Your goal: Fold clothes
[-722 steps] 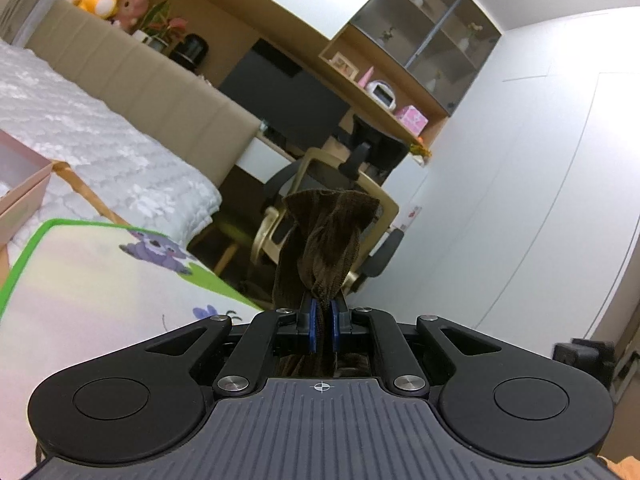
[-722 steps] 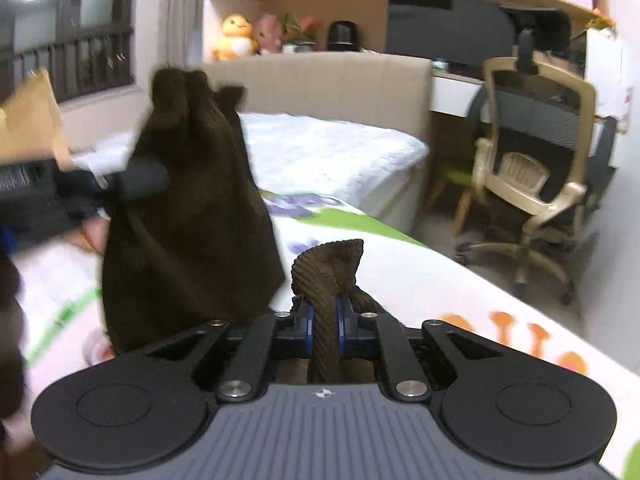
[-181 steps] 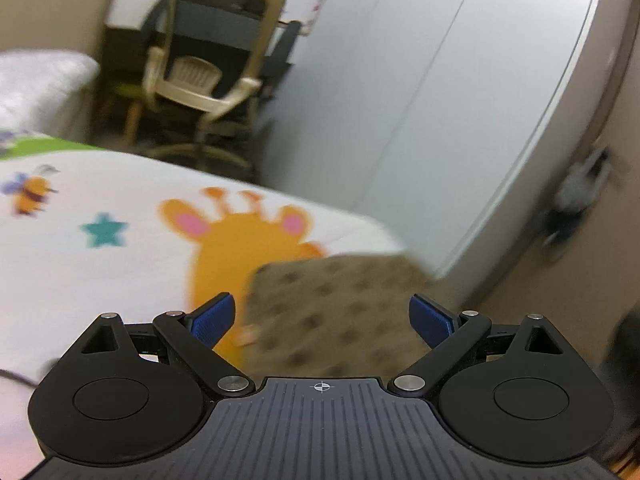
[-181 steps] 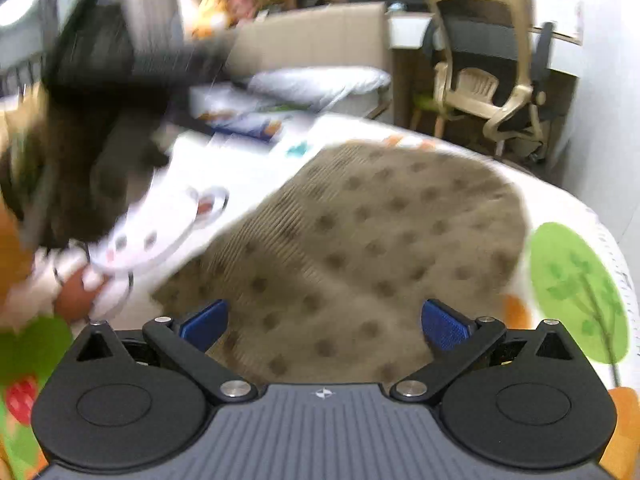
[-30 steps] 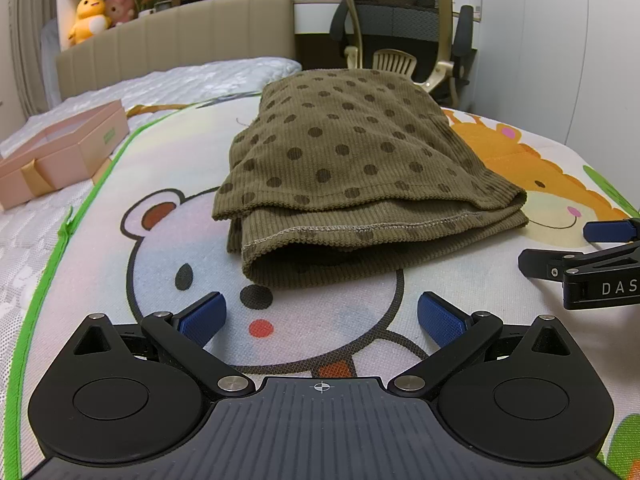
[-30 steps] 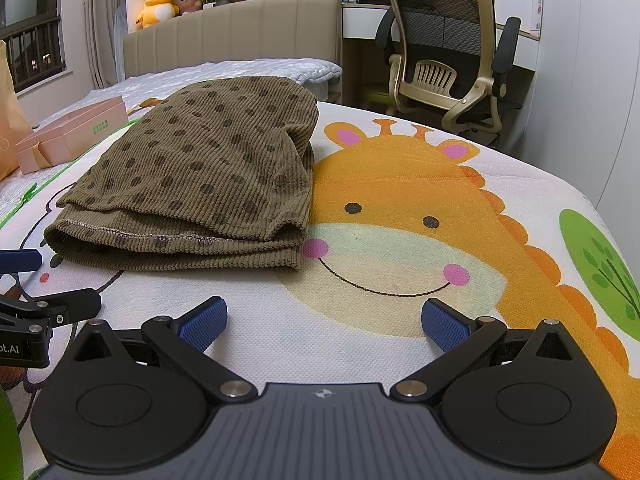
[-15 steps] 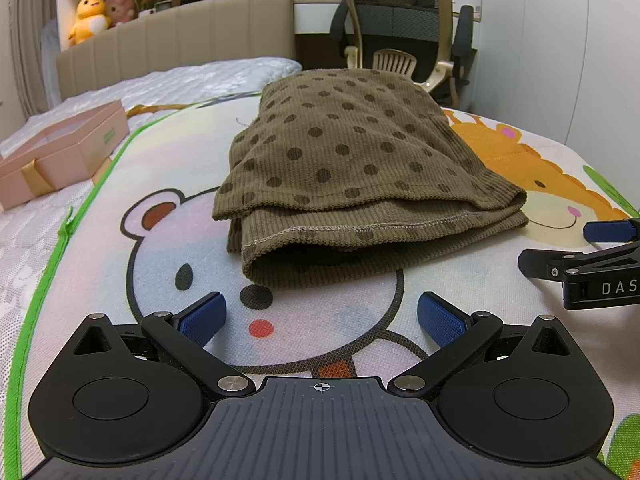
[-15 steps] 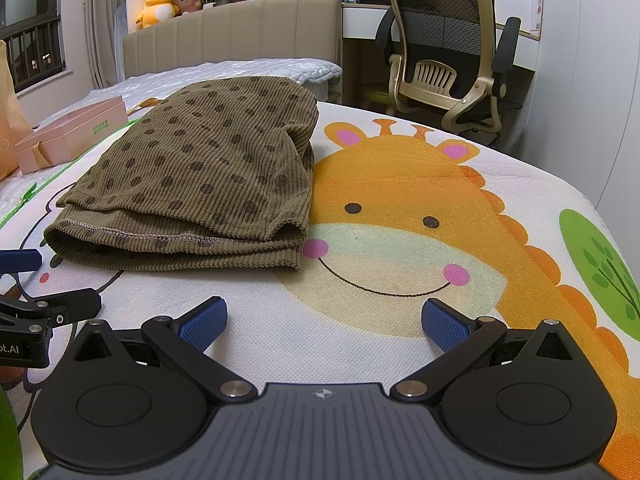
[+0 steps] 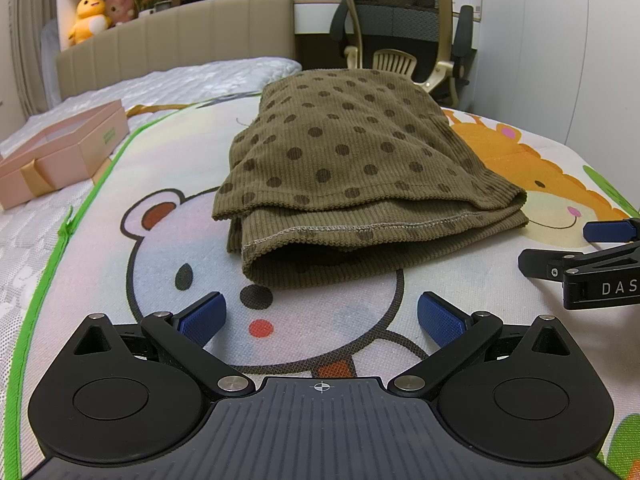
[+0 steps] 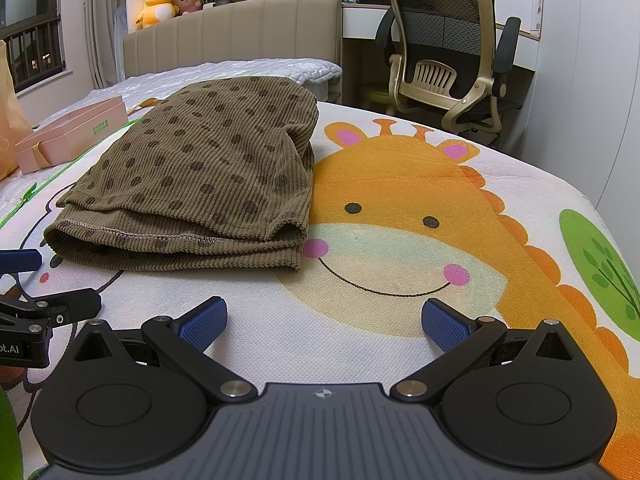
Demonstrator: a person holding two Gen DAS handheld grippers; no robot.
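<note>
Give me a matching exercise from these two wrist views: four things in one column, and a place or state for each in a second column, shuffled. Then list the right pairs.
Things
1. polka-dot garment
2. pink gift box
3. left gripper
4. yellow plush toy

Places or states
A. on the ledge above the headboard
B. open, holding nothing, low over the bear print
C. folded, lying on the cartoon mat
D. on the white bedding, off the mat's green edge

Pairs: 1-C, 2-D, 3-B, 4-A
</note>
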